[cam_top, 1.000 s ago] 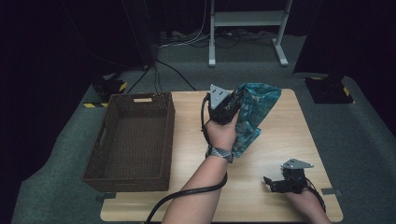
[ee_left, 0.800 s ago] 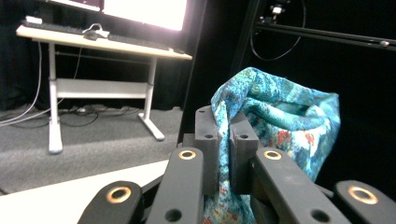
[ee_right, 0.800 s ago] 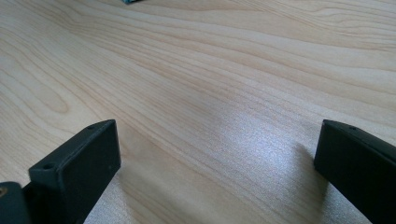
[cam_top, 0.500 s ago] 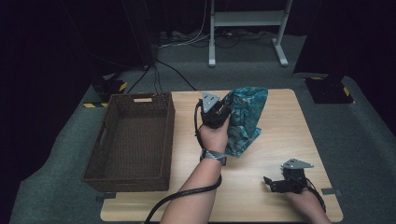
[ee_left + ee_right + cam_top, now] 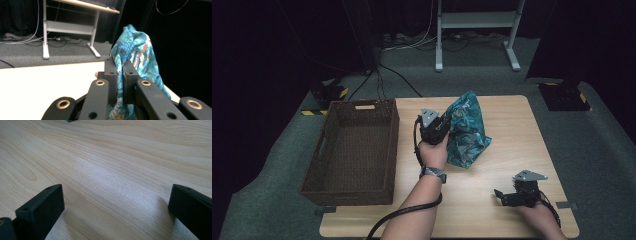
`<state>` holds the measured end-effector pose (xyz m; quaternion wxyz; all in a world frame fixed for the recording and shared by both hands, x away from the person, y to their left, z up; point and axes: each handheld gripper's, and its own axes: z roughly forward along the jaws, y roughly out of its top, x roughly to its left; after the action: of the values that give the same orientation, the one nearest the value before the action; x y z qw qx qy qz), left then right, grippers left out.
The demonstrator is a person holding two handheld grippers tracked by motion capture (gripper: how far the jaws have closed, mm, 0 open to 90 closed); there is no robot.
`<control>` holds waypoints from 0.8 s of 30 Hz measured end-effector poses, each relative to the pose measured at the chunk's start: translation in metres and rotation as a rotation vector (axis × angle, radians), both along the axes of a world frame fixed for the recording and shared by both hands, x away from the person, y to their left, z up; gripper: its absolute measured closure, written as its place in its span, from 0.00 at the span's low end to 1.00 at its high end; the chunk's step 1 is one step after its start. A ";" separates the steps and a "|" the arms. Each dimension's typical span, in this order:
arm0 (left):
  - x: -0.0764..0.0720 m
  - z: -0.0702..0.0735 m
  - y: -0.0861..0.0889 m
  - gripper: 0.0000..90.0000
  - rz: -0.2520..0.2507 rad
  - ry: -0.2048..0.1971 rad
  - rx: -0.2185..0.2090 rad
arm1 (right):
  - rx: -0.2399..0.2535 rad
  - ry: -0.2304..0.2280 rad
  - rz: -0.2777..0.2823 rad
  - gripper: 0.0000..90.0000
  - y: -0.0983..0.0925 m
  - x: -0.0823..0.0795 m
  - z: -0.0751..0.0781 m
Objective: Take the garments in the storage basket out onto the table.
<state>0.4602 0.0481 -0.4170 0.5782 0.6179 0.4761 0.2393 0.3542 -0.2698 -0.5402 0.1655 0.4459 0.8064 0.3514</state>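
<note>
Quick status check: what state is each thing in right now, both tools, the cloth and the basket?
Left tool: shut on the cloth, held above the table.
Right tool: open, nothing between its jaws, low over the table.
Cloth: bunched, pinched at a fold, lower part on the table.
Basket: upright, empty.

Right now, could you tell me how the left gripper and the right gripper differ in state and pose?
The left gripper is shut on the teal patterned cloth; the right gripper is open with nothing between its jaws. The left gripper is raised, holding the cloth bunched up above the table near the basket; the right gripper sits low over bare wood at the near right corner. Both are black, two-jawed and hand-held.
</note>
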 end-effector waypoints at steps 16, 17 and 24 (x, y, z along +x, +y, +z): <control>-0.003 -0.042 0.011 0.93 0.021 0.093 0.047 | -0.002 0.000 0.001 0.00 0.000 0.000 0.000; -0.004 -0.045 0.012 0.93 0.023 0.100 0.052 | -0.003 0.000 0.001 0.00 0.000 0.000 0.000; -0.007 -0.064 0.017 0.92 0.031 0.141 0.078 | -0.005 0.000 0.002 0.00 0.001 0.000 0.000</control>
<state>0.4532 0.0654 -0.4811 0.5152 0.6477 0.5153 0.2224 0.3544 -0.2692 -0.5402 0.1665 0.4448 0.8076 0.3496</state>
